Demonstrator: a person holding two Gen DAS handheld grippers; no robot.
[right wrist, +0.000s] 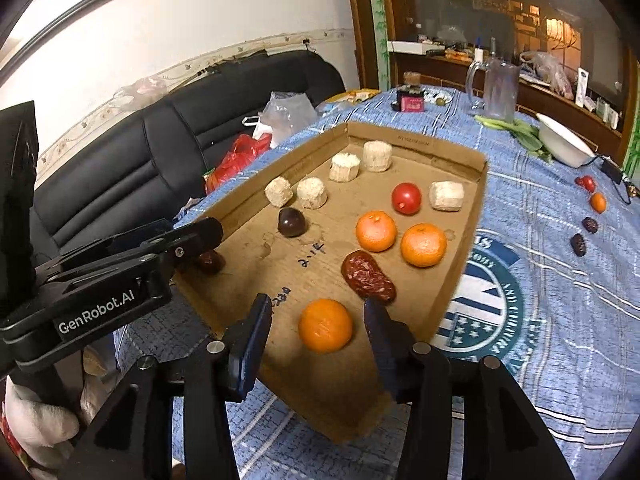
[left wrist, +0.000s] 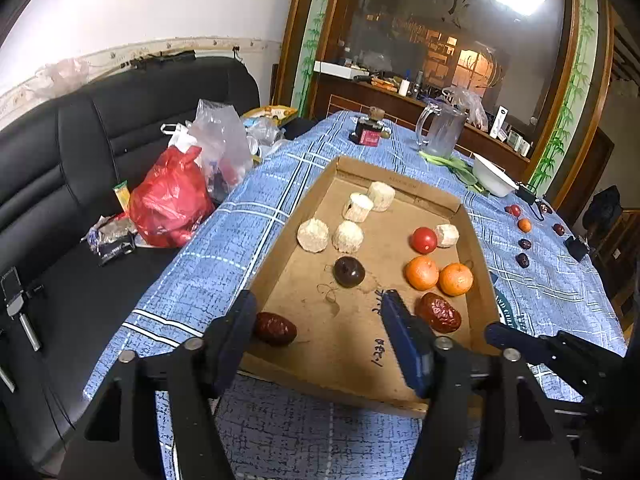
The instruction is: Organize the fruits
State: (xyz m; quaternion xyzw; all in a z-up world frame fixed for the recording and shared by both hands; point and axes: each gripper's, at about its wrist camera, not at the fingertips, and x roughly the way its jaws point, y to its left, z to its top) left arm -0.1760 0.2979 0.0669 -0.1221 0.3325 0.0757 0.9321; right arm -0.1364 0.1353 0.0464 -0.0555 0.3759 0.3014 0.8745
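A shallow cardboard tray point(left wrist: 280, 236) point(right wrist: 476, 216) lies on the blue cloth. In it are two oranges point(left wrist: 421, 272) point(right wrist: 376, 231), a tomato point(left wrist: 424, 239) point(right wrist: 406, 198), a dark round fruit point(left wrist: 349, 271) point(right wrist: 291, 222), two red dates point(left wrist: 439, 312) point(right wrist: 368, 277) and several pale corn-cob pieces point(left wrist: 313, 235) point(right wrist: 311, 193). My left gripper point(left wrist: 316, 316) is open and empty over the tray's near edge, with a date point(left wrist: 275, 328) by its left finger. My right gripper point(right wrist: 318, 322) is open around a third orange point(right wrist: 325, 324); the fingers stand apart from it.
Loose on the cloth at the right are dates point(right wrist: 577, 244), a small orange point(right wrist: 598, 202) and small tomatoes point(right wrist: 586, 182). A white bowl point(right wrist: 566, 146), greens, a glass jug point(right wrist: 498, 90) and a small jar point(right wrist: 410, 98) stand beyond the tray. A black sofa with bags point(left wrist: 170, 200) is left.
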